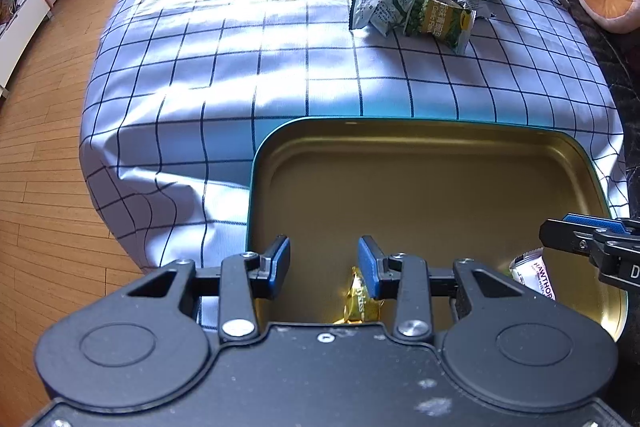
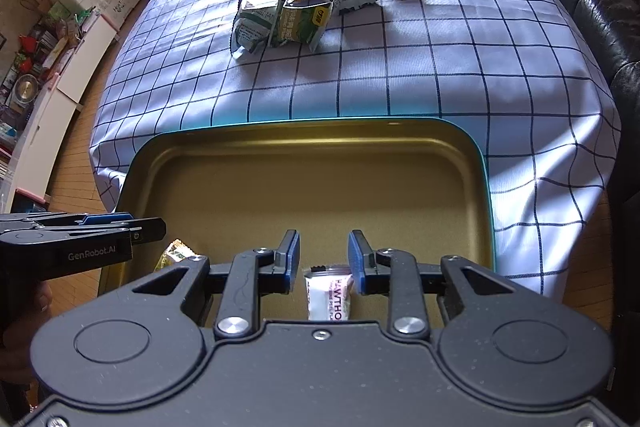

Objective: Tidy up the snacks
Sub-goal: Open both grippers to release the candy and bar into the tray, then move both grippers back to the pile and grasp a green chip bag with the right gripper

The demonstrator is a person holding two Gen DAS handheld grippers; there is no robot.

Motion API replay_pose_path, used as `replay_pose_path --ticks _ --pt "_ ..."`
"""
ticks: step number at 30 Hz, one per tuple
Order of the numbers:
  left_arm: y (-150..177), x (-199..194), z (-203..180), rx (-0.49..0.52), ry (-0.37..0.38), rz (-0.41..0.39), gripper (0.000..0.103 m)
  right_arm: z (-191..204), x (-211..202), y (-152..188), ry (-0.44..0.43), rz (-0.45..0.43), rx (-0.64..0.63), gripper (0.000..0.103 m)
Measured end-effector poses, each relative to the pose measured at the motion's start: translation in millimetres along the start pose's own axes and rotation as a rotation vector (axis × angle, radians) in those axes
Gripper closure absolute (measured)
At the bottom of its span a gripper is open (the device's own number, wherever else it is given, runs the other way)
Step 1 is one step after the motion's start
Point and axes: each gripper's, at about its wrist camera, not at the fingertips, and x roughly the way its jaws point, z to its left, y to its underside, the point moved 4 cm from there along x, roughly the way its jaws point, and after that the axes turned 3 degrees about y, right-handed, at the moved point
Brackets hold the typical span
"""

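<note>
Presently, left gripper [image 1: 324, 263]: jaws apart, nothing clamped, poised over near end of tin. Right gripper [image 2: 324, 259]: jaws likewise apart, nothing clamped, alongside at same end.
Directly below left jaws: gold-wrapped sweet [image 1: 360, 301] on tin floor, lower half hidden behind gripper body; touching right pad or merely behind it, cannot tell.
Below right jaws: white hawthorn bar [image 2: 329, 293], upper end visible between pads, not pinched; remainder cut off by gripper body, label partly legible.
Tin tray [image 2: 280, 143], gold inside, teal rim: otherwise bare, near corners out of view.
Beyond tin, well apart on checked tablecloth [image 1: 240, 67]: heap of green-and-white snack packets [image 1: 420, 3], overlapping; count unclear.
Step judged: between deposits, two items already binned, heap outstanding.
Next move calls for: reach across tin to heap, single out one packet at crumpled edge, avoid dragging neighbours.
Far end of cloth: washed out by glare.
</note>
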Motion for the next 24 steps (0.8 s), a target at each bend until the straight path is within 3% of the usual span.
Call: replay_pose_path --ticks 5,10,18,24 --pt "-7.6 -3.6 -3.9 0.03 0.009 -0.044 0.065 1.1 -0.4 -7.8 -0.004 -0.016 0.005 0.064" --pt "-19.2 -3.7 -6.2 0.063 -0.029 -0.117 0.065 2.0 -3.3 -17.8 0.014 -0.062 0.001 0.065" --pt "-47.5 2.3 -6.2 0.056 -0.029 -0.225 0.062 -2.7 2.3 -40.9 0.025 -0.116 0.029 0.064" --pt "-73.4 17.6 -2.9 0.027 -0.027 -0.239 0.061 -5.0 15.6 -58.2 0.031 -0.127 0.029 0.064"
